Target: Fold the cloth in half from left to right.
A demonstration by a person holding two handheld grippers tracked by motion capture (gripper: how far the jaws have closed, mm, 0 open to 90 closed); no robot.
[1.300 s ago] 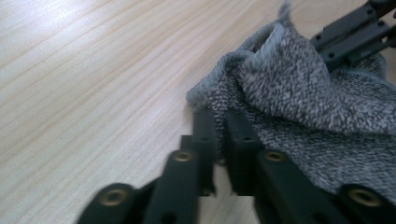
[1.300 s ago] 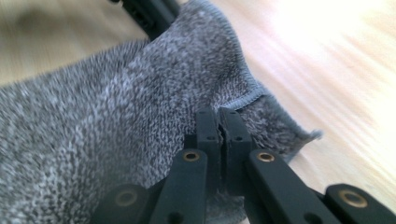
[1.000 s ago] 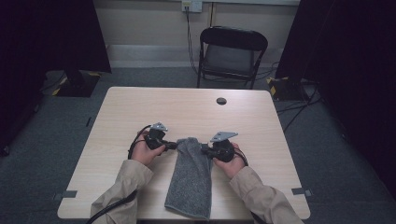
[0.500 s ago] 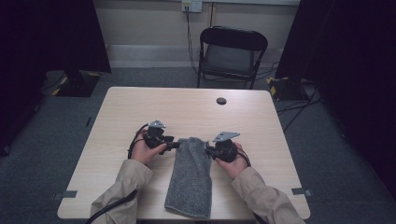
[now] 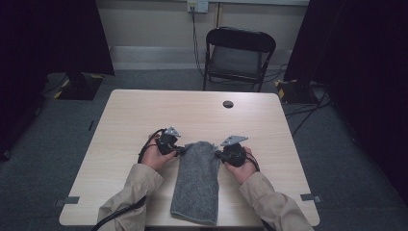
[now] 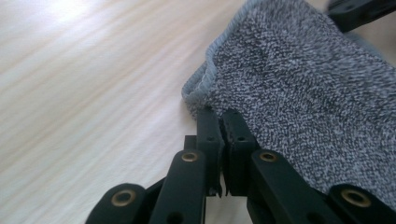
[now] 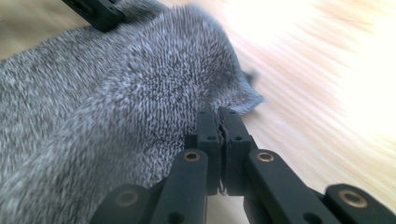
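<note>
A grey towel (image 5: 197, 178) lies lengthwise on the wooden table (image 5: 144, 110), its near end hanging over the front edge. My left gripper (image 5: 180, 150) is at its far left corner and my right gripper (image 5: 219, 154) at its far right corner. In the left gripper view the jaws (image 6: 219, 116) have just been closing and stand pressed together, pinching the towel's (image 6: 299, 93) hemmed edge. In the right gripper view the jaws (image 7: 218, 114) have likewise just been closing and nip the towel's (image 7: 116, 116) corner. The far end of the towel is slightly bunched between the two grippers.
A small black round object (image 5: 228, 104) sits on the table's far side. A black folding chair (image 5: 238, 55) stands behind the table. The person's sleeves (image 5: 134, 192) come in from the bottom. Bare tabletop lies to the left, right and far side of the towel.
</note>
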